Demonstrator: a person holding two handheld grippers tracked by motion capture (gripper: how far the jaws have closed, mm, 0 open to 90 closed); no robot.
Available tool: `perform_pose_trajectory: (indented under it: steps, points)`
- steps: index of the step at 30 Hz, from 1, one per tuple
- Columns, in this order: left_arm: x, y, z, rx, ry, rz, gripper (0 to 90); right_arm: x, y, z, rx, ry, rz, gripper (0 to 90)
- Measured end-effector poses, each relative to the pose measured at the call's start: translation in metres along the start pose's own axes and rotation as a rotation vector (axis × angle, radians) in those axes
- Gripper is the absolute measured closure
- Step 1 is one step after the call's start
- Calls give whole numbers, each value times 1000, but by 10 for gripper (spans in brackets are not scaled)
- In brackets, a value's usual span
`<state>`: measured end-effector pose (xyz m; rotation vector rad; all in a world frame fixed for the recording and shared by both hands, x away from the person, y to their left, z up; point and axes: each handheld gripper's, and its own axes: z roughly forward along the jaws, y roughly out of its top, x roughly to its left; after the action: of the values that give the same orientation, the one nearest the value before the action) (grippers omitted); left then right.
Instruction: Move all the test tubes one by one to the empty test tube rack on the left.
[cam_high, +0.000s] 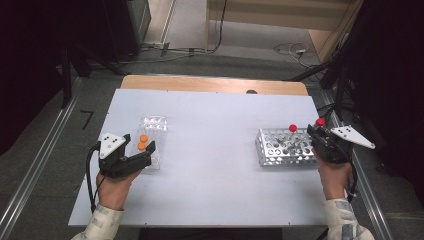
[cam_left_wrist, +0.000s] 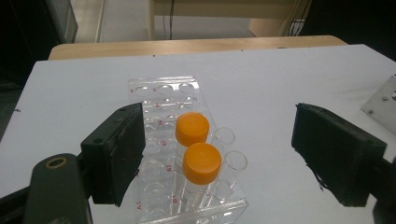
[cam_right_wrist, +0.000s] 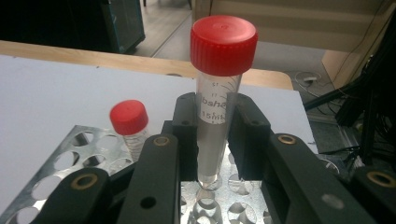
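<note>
Tubes — two red-capped (cam_right_wrist: 223, 84), two orange-capped (cam_left_wrist: 201, 162).

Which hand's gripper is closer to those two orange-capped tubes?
Left. The left gripper sits right at the clear rack, its open jaws on either side of the orange-capped tubes. The right gripper is across the table at the metal rack, clamping a red-capped tube.

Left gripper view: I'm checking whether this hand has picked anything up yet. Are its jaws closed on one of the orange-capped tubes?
No. The left gripper has its jaws standing wide apart, and both orange-capped tubes sit untouched in the clear rack.
</note>
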<state>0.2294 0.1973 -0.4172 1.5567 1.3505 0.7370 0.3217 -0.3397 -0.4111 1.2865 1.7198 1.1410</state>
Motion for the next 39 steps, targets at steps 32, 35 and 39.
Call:
perform_pose_trajectory:
  steps: [32, 35, 39]
  points:
    - [-8, 0, 0, -3, -21, 12, 177, 77, 10, -29, 58, 302, -115, 709]
    - [-9, 0, -1, 1, -27, 17, 178, 90, 8, -27, 61, 338, -136, 709]
    - [-13, 1, -1, -2, -34, 22, 178, 106, 4, -23, 63, 385, -151, 709]
